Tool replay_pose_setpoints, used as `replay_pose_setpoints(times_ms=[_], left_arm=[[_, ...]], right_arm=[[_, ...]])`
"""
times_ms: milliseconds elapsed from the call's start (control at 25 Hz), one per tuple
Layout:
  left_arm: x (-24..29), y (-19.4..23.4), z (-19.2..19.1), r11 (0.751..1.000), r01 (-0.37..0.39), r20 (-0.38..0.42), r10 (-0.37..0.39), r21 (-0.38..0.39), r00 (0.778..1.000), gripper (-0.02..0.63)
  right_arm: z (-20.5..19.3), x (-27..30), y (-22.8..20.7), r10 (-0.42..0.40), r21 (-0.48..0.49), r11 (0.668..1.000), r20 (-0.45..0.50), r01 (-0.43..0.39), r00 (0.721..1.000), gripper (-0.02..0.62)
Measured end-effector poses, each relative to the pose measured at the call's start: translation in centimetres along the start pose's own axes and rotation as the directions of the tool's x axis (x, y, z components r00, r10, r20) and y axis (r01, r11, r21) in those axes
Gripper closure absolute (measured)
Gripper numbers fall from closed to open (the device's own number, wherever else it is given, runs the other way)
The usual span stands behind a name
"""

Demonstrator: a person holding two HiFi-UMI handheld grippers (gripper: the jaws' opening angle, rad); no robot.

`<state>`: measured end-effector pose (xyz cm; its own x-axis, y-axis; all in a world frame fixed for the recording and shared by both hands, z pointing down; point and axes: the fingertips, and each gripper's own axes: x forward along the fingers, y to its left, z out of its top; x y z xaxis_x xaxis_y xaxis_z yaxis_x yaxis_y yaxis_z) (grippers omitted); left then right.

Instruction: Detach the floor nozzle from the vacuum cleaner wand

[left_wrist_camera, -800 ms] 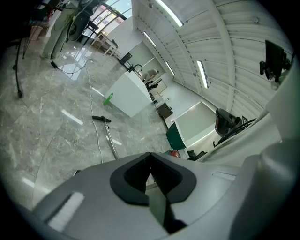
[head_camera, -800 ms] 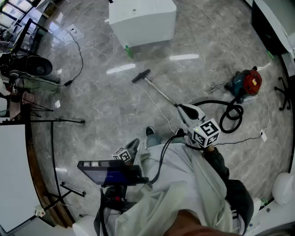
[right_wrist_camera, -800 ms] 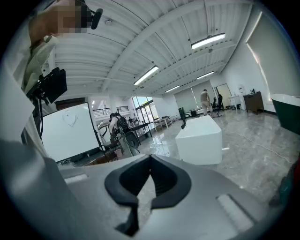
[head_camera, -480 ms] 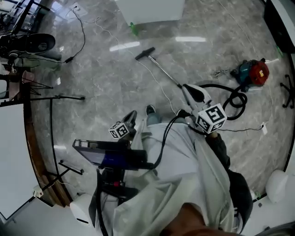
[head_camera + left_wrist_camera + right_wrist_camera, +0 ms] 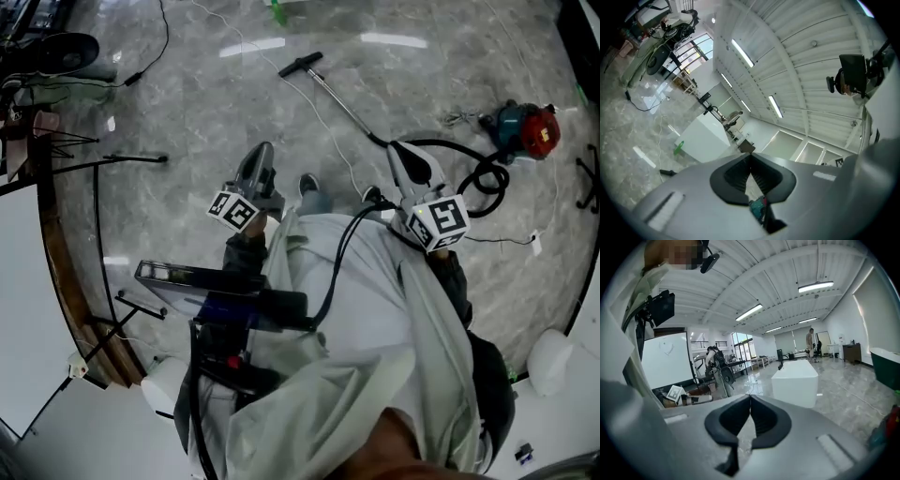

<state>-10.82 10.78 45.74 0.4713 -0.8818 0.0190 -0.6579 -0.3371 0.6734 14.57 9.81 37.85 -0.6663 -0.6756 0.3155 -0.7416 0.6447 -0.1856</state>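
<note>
Everything here is easiest to place from the red-and-teal canister vacuum sitting on the grey marble floor. A looped black hose leaves it toward the person. From the hose's far end a thin, straight metal wand runs on across the floor, away from the canister. The wand ends at the small black T-shaped floor nozzle, the part of the machine farthest from the canister.

The wand's long axis slants away from the person, so the nozzle joint is at its far end and the hose joint at its near end.

The right gripper is the one on the canister's side. It is held up in the air and lines up roughly over the wand's hose end. The left gripper is farther from the canister and looks the closer of the two to the nozzle, though well apart from it and above the floor.

Both have their jaws pressed together with nothing between them. I'd say both must go forward and down. The right seems better placed to steady the wand, and the left to take the nozzle.
</note>
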Motion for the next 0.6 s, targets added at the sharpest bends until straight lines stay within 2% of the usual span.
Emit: replay_pose_setpoints(times_ms=[200,320,440,600], left_arm=[[1.5,-0.1,3.7,0.997,0.075,0.047,-0.076,0.012,0.996,0.601],[2.2,1.5,4.3,0.996,0.093,0.023,-0.093,0.002,0.995,0.601],[3.7,3.1,4.3,0.997,0.078,-0.047,-0.077,0.026,0.996,0.601],[7.3,6.0,4.3,0.999,0.024,-0.087,-0.020,0.048,0.996,0.601]], right_arm=[[-2.1,5.0,-0.4,-0.018,-0.029,0.999,-0.087,0.016,0.996,0.592],[-2.9,7.9,-1.5,-0.048,-0.014,0.999,-0.103,0.047,0.993,0.592],[-3.8,11.2,-3.3,-0.055,0.045,0.997,-0.161,0.063,0.985,0.575],[-5.7,16.6,-7.3,-0.040,0.038,0.998,-0.261,0.052,0.965,0.569]])
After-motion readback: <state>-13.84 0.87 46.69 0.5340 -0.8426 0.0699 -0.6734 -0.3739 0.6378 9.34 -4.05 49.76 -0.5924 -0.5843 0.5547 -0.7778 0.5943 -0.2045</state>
